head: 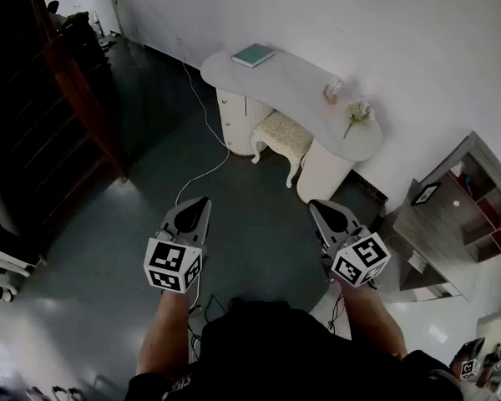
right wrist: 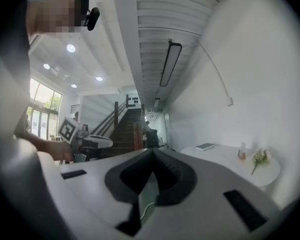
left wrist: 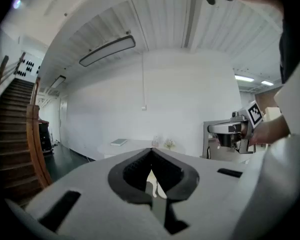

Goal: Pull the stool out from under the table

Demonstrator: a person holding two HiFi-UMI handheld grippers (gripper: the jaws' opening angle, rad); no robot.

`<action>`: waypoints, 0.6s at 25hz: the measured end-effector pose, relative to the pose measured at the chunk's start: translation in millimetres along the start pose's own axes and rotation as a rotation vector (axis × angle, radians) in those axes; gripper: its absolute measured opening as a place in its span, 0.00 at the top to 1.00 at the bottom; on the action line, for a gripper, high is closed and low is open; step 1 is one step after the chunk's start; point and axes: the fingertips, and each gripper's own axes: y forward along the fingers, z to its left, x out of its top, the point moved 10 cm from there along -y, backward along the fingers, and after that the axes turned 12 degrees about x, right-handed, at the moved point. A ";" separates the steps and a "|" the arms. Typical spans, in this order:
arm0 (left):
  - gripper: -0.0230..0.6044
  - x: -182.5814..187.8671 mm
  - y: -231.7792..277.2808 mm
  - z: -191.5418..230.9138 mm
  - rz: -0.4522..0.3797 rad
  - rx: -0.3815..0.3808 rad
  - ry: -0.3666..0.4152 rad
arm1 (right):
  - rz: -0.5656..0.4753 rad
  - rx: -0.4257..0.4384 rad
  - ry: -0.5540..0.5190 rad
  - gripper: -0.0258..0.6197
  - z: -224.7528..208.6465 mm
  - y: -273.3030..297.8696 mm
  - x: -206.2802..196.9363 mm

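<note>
At the bottom of the head view are the dark top and two bare forearms (head: 169,332) of the person carrying my tools. Just above them, at lower centre, sit the two marker cubes (head: 173,265), one on each tool.

The left gripper (head: 195,204) is left of centre with its jaws pressed together and nothing between them; its own view shows the dark pads meeting at the tip. The right gripper (head: 321,208) is right of centre, also closed and empty. Both hang over open dark floor (head: 250,224), side by side and apart from each other.

A thin white cable (head: 202,172) snakes across the floor from between the tools up towards the furniture.

Further up, above centre, is the stool (head: 282,137), white-legged with a pale cushioned seat. It stands at the near edge of the table (head: 292,86), between a white drawer unit (head: 234,119) on its left and a rounded pedestal (head: 324,172) on its right. The far part of its seat is under the tabletop. Both tools are well apart from it.

On the white tabletop a teal book (head: 253,55) lies at the upper-left end and a sprig of flowers (head: 356,113) at the right end.

A wooden staircase (head: 71,90) fills the upper left of the frame, and a grey shelf unit (head: 451,224) stands at the right edge.
</note>
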 end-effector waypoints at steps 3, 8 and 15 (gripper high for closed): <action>0.95 -4.3 -6.4 9.9 0.004 -0.022 -0.026 | -0.005 0.005 -0.004 0.96 11.0 15.4 0.8; 0.95 -23.4 -20.1 44.4 0.038 0.024 -0.205 | -0.001 -0.006 -0.008 0.96 24.8 33.4 -0.6; 0.95 -45.1 -37.5 72.5 0.032 -0.042 -0.204 | -0.003 -0.003 0.047 0.95 51.9 61.8 -18.7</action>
